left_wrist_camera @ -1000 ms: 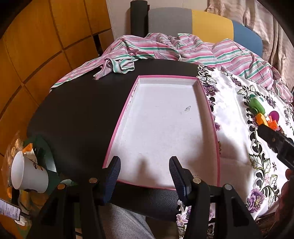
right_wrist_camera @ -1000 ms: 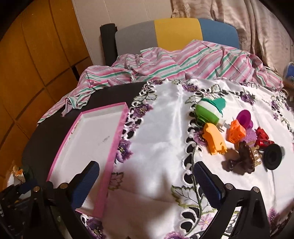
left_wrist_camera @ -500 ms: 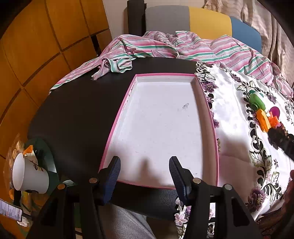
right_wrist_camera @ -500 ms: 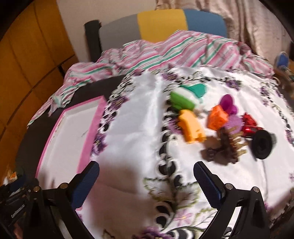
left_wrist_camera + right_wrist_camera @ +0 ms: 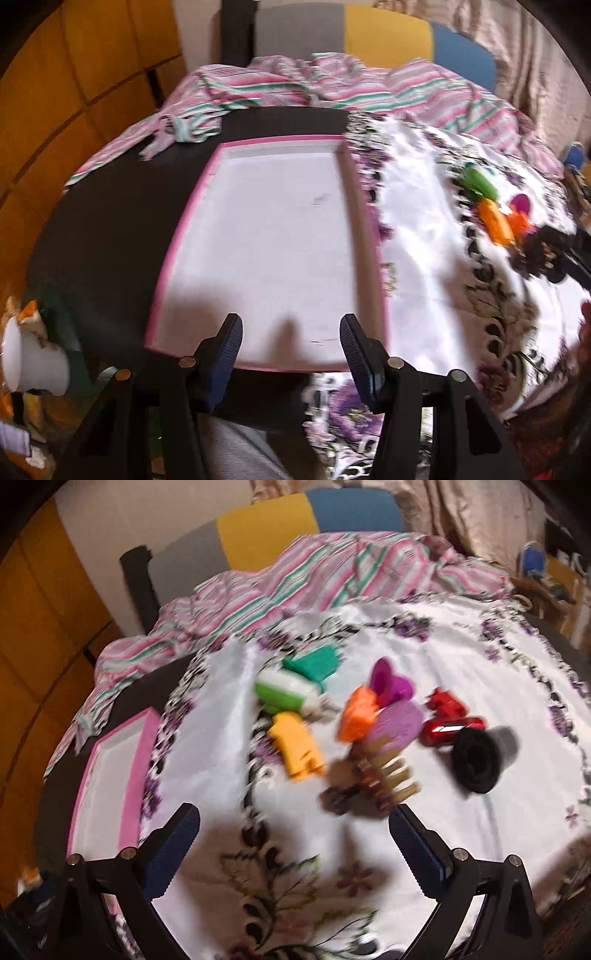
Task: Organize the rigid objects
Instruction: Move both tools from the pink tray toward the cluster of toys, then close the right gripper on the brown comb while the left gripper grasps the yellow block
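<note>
Round dark table [image 5: 110,229], half draped in a white floral cloth [image 5: 424,650], with a striped garment [image 5: 332,568] heaped at the far edge, clear of the work area. Pink-rimmed white tray [image 5: 369,236] at the cloth's left border, nothing in it, apparently the receiving place; left gripper [image 5: 291,354] parked over its near rim, fingers apart, empty, likely on standby. Small rigid items clustered on the cloth well right of the tray: black flanged part [image 5: 476,760], green-and-white piece [image 5: 284,694], yellow-orange block [image 5: 299,749], brown comb-like clip [image 5: 373,779], none yet moved; right gripper [image 5: 291,849] spread wide, empty, just short of the clip, seemingly lined up for a first pick.
</note>
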### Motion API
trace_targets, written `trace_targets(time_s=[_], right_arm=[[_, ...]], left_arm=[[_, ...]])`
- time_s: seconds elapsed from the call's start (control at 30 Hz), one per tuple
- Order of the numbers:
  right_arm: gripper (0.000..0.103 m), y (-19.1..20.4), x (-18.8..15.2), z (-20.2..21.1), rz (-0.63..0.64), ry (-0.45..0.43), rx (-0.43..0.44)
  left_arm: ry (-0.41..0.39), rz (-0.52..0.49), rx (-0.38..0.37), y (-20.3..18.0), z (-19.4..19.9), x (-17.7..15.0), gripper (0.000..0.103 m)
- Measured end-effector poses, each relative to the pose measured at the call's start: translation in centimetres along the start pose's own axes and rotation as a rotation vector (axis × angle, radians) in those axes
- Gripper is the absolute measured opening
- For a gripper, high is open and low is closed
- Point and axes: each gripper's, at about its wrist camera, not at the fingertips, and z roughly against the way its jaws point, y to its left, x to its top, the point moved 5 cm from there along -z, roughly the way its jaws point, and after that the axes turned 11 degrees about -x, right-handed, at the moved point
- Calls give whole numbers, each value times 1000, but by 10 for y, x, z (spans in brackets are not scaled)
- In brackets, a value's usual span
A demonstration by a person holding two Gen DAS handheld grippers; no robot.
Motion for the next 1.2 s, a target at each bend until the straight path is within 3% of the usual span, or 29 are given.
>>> trace_targets(time_s=[0.3,0.43,0.53,0.6,0.67,0.7,0.9,1.0,1.13,1.2], right_arm=[[103,-53,30,-9,-128,-36,-88],[102,-61,26,-17,-163,-2,-80],[97,-56,20,-24,-150,44,-36],[89,-49,17,-30,-113,67,-37],[69,-41,15,-37,-75,96,-26],[67,-37,13,-41,-59,111,-25],[61,-25,13,-50,34,112,-59],[47,-25,13,-59,56,140,-72],[46,-28,13,-57,40,132,-63],[46,-29,13,-55,27,130,-50]], left_arm=[[48,-186,-154,-57,-10,-15,56],[87,-166,-307,-72,-12,-17,56],[105,-131,-371,-77,-14,-17,56],[116,-117,-387,-80,-16,-18,56],[133,-100,-405,-82,-18,-18,56],[143,-96,-406,-83,-19,-18,56],[151,-71,-432,-83,-25,-20,55],[170,-47,-471,-85,-29,-19,56],[175,-35,-479,-91,-35,-10,57],[171,-36,-497,-97,-38,-4,63]])
